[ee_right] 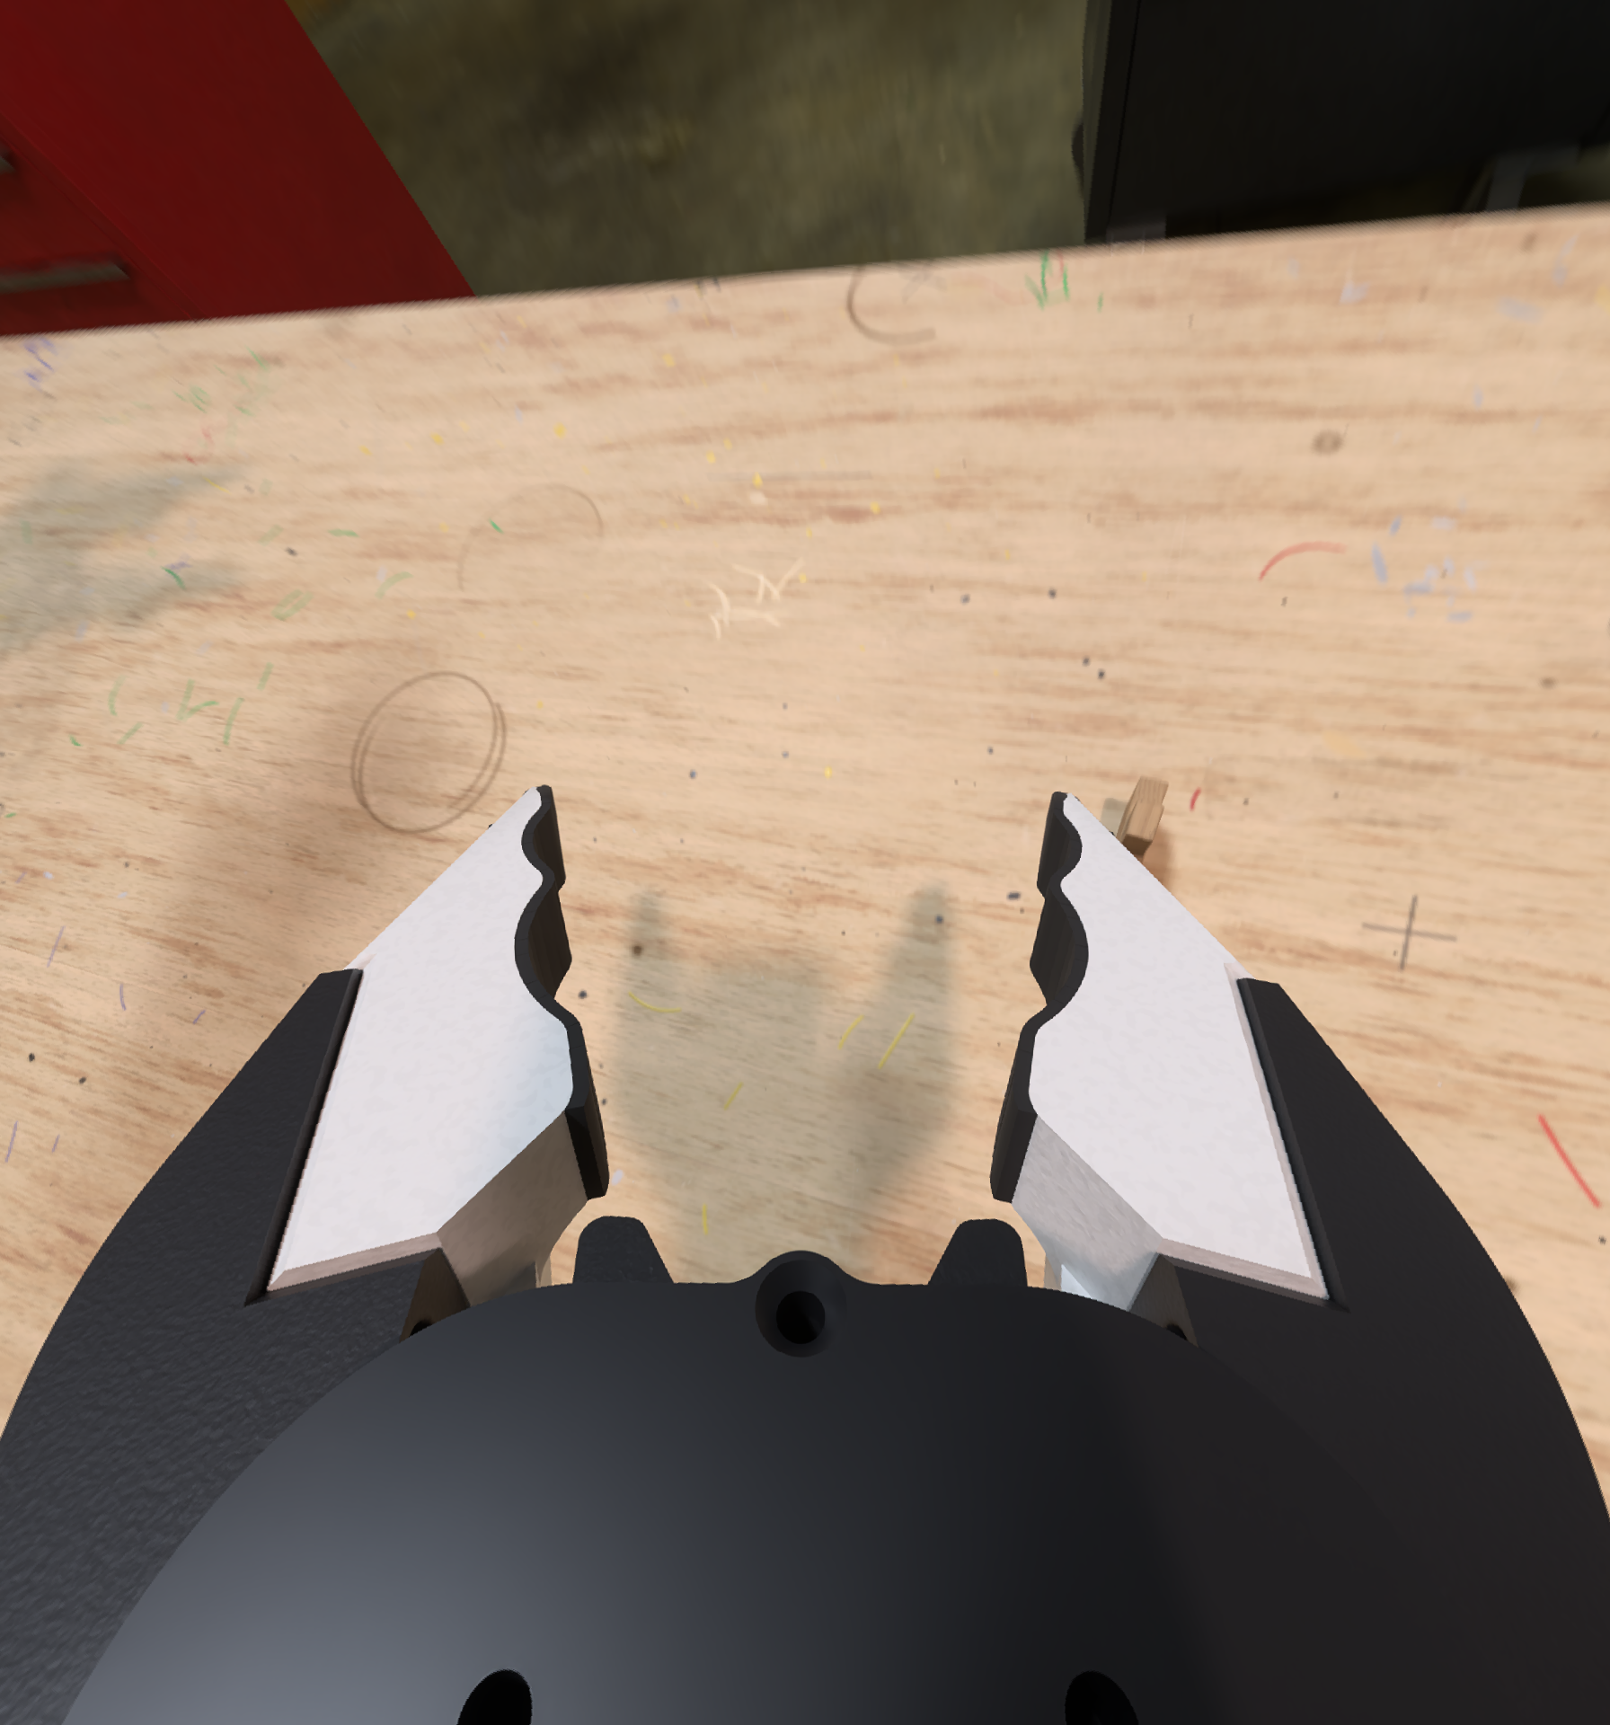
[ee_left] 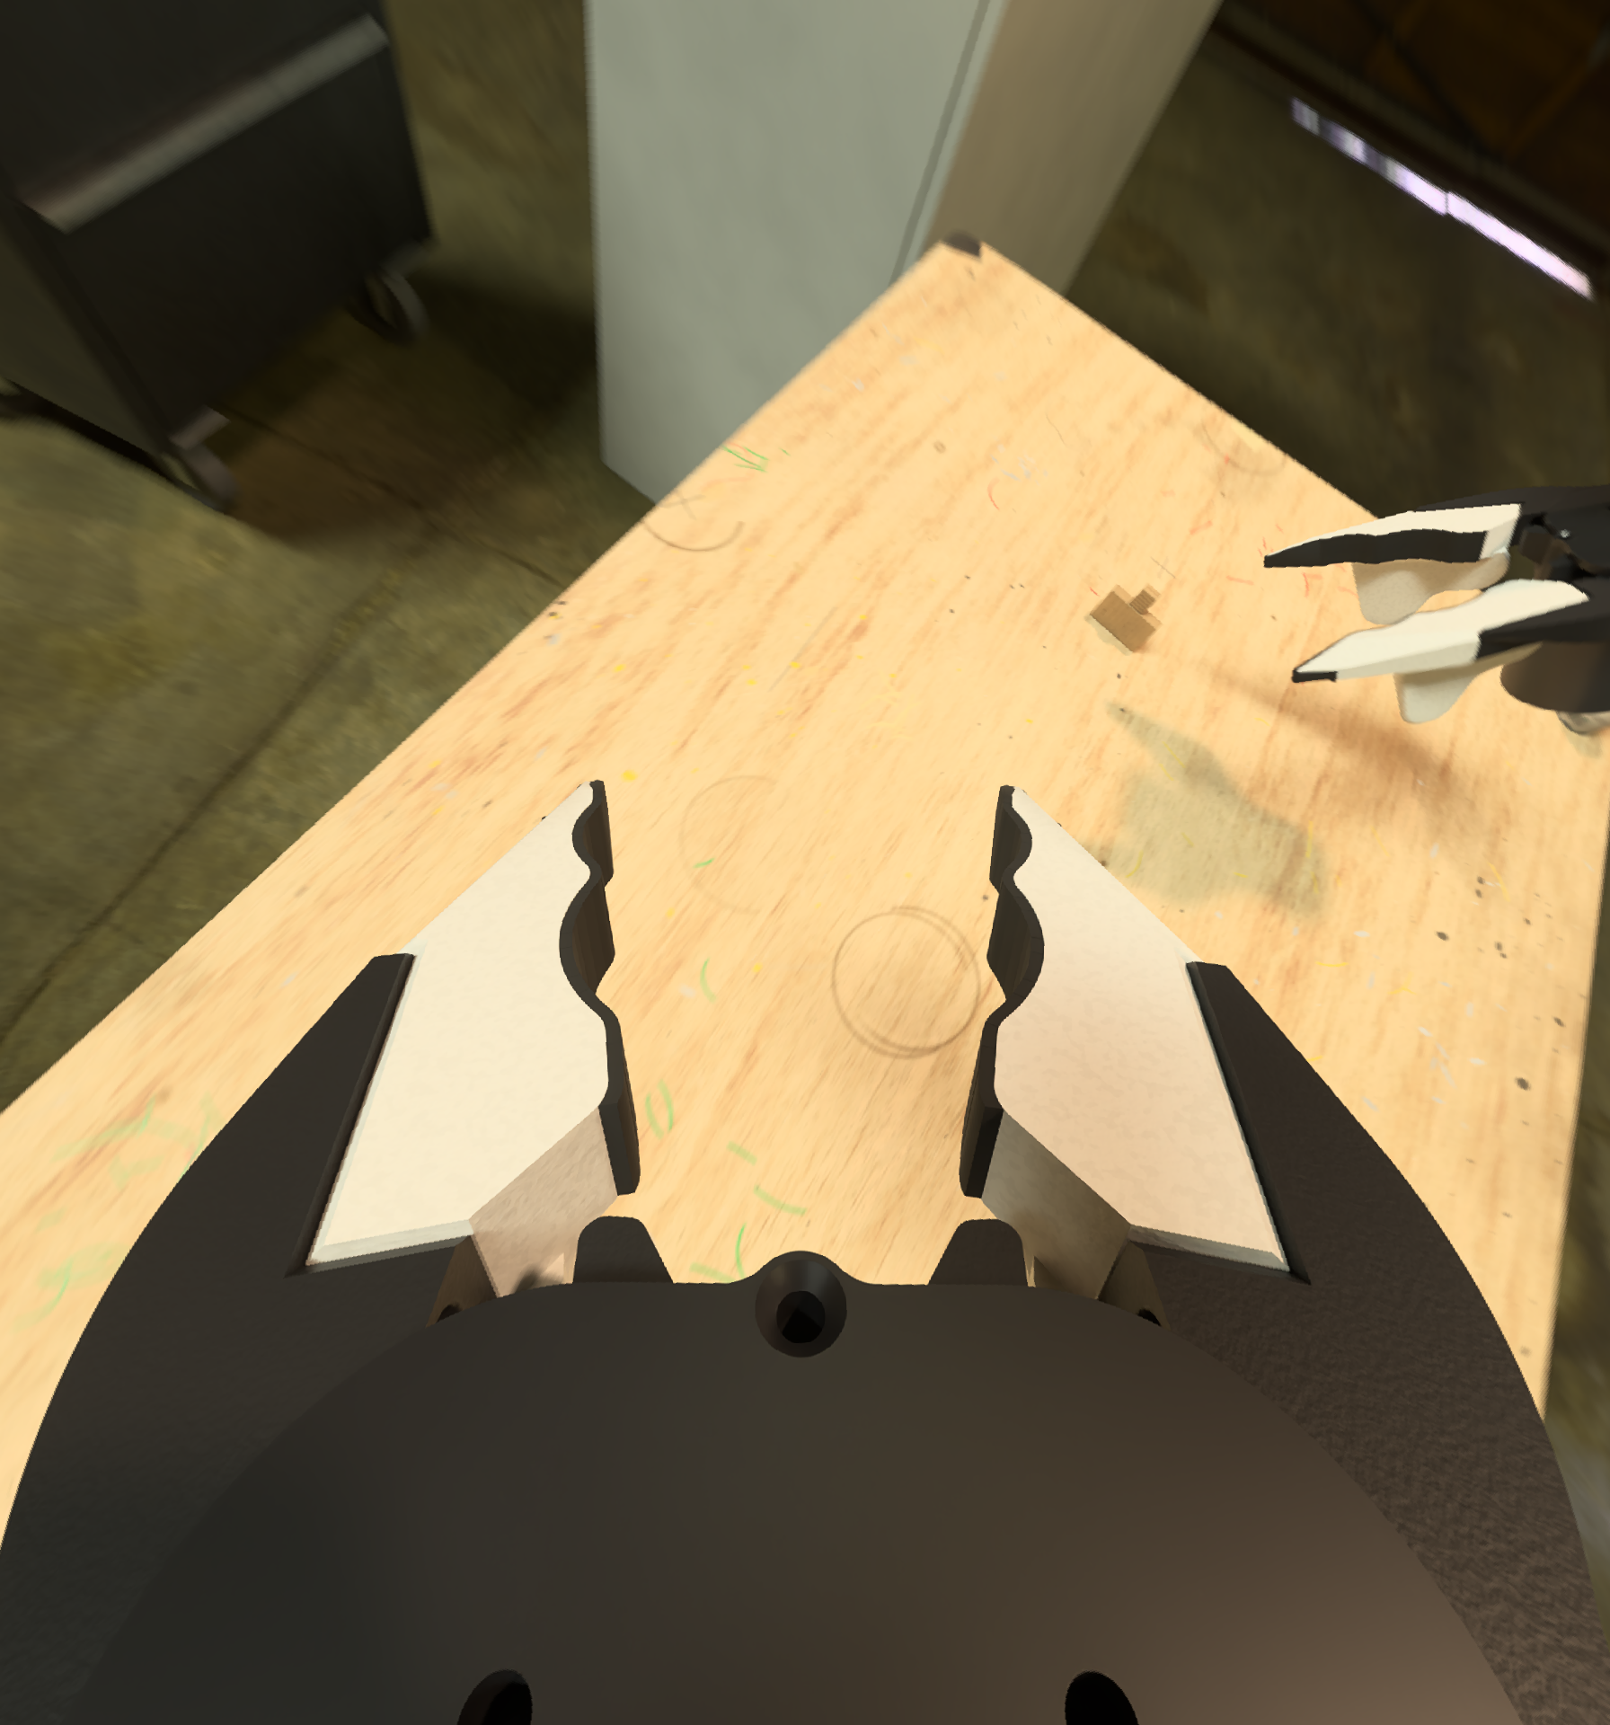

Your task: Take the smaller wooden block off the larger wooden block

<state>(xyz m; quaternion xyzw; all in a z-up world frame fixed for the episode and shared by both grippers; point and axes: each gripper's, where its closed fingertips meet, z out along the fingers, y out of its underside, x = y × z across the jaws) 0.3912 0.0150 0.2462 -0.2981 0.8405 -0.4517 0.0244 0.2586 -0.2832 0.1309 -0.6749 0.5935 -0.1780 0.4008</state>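
Observation:
Two small wooden blocks sit joined on the wooden table [ee_left: 876, 579]. In the left wrist view the larger block [ee_left: 1119, 624] is far ahead to the right, with the smaller block [ee_left: 1148, 593] as a little nub against it. My left gripper [ee_left: 801, 793] is open and empty, well short of them. My right gripper [ee_left: 1282, 617] hovers open just right of the blocks. In the right wrist view my right gripper [ee_right: 801, 795] is open and empty; the larger block [ee_right: 1147, 810] peeks out just beyond its right fingertip [ee_right: 1077, 840], outside the jaws and partly hidden. The smaller block [ee_right: 1111, 808] is barely visible.
A white pillar [ee_left: 764, 233] and a dark wheeled cart [ee_left: 176, 187] stand past the table's far left edge. A red cabinet [ee_right: 129, 140] and a dark cabinet [ee_right: 1343, 93] stand beyond the table edge in the right wrist view. The tabletop [ee_right: 783, 467] bears pencil rings and scratches.

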